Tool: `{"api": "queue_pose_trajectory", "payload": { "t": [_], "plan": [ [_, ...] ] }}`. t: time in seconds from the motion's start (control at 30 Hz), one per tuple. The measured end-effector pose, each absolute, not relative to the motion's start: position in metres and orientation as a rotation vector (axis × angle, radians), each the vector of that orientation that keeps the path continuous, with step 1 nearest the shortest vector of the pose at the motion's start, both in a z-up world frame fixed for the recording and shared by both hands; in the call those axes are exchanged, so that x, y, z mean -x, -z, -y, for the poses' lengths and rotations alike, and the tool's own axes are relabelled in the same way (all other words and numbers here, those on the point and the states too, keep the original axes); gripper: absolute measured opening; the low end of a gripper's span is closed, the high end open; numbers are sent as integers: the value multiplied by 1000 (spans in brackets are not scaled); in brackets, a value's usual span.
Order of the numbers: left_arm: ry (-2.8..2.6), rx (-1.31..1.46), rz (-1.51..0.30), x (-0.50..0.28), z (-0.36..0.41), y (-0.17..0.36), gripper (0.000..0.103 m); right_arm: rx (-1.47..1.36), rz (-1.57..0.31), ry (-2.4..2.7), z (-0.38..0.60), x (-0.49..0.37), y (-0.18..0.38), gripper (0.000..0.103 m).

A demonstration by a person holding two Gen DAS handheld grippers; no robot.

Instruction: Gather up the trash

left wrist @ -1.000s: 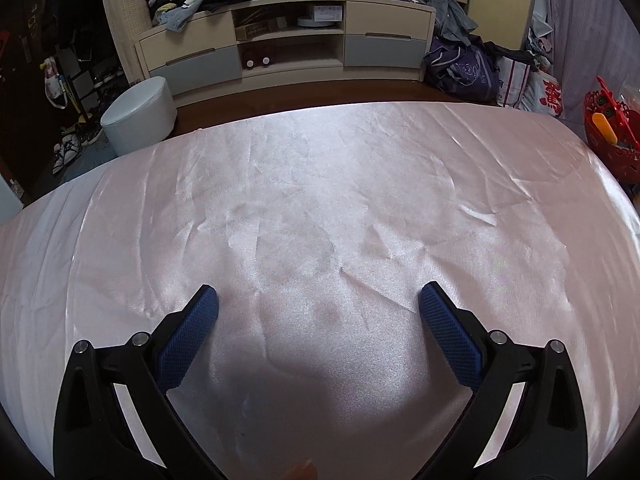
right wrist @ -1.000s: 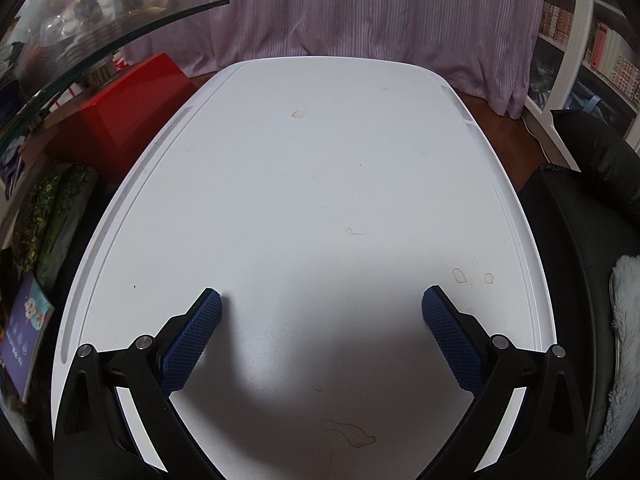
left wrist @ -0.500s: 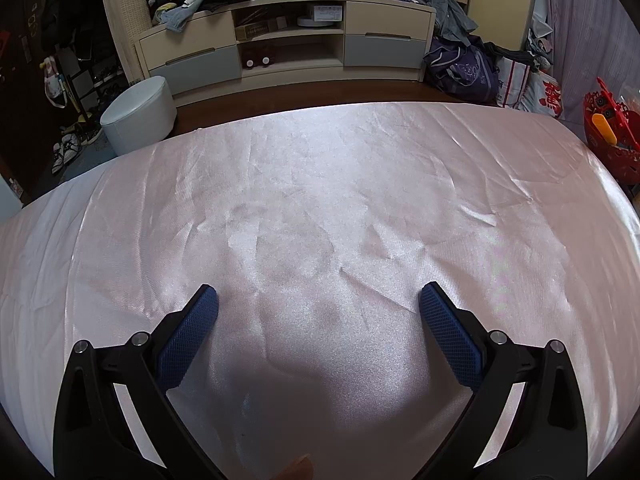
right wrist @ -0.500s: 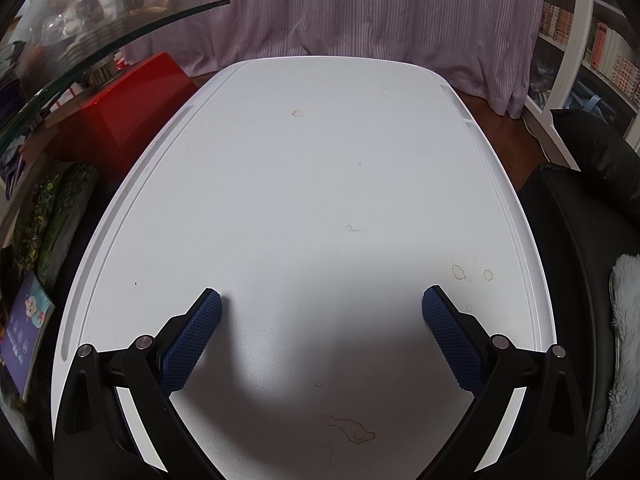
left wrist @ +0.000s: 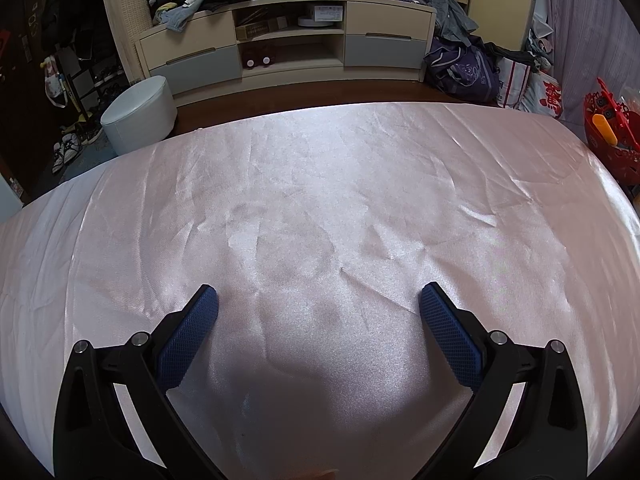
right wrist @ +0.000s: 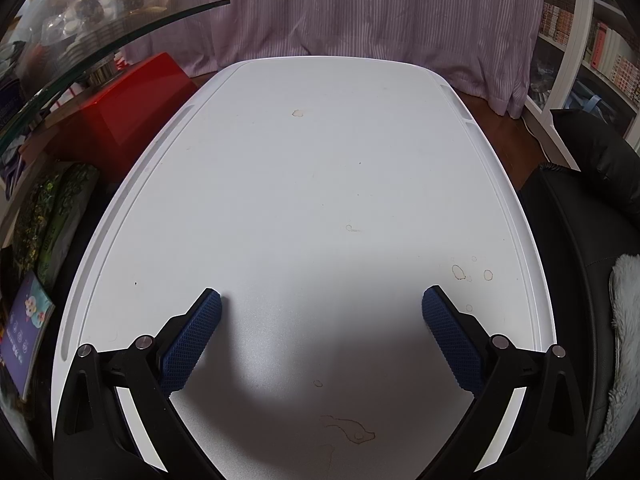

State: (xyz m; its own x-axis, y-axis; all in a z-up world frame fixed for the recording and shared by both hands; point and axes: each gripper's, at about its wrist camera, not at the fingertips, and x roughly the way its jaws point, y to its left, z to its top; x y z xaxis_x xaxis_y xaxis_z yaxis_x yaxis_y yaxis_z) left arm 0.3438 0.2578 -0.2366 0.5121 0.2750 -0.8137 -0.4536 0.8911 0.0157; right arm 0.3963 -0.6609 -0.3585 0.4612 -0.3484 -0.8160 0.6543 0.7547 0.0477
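In the left wrist view, the left gripper hangs over a creased pink satin cloth with its blue-padded fingers spread wide and nothing between them; past the cloth's far edge stand a pale round stool and a cluttered low cabinet, and off its right edge a red basket. In the right wrist view, the right gripper is likewise spread and empty above a white table marked by dried ring stains near its right edge, with a red box beside its left edge. No trash can be made out on either surface.
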Motion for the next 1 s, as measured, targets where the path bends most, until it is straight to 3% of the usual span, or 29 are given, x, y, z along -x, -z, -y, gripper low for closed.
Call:
{"api": "queue_pose_trajectory", "payload": {
  "t": [1.0],
  "plan": [
    [-442, 207, -937, -345, -256, 237, 96, -382, -897, 636, 661, -396, 359, 101]
  ]
}}
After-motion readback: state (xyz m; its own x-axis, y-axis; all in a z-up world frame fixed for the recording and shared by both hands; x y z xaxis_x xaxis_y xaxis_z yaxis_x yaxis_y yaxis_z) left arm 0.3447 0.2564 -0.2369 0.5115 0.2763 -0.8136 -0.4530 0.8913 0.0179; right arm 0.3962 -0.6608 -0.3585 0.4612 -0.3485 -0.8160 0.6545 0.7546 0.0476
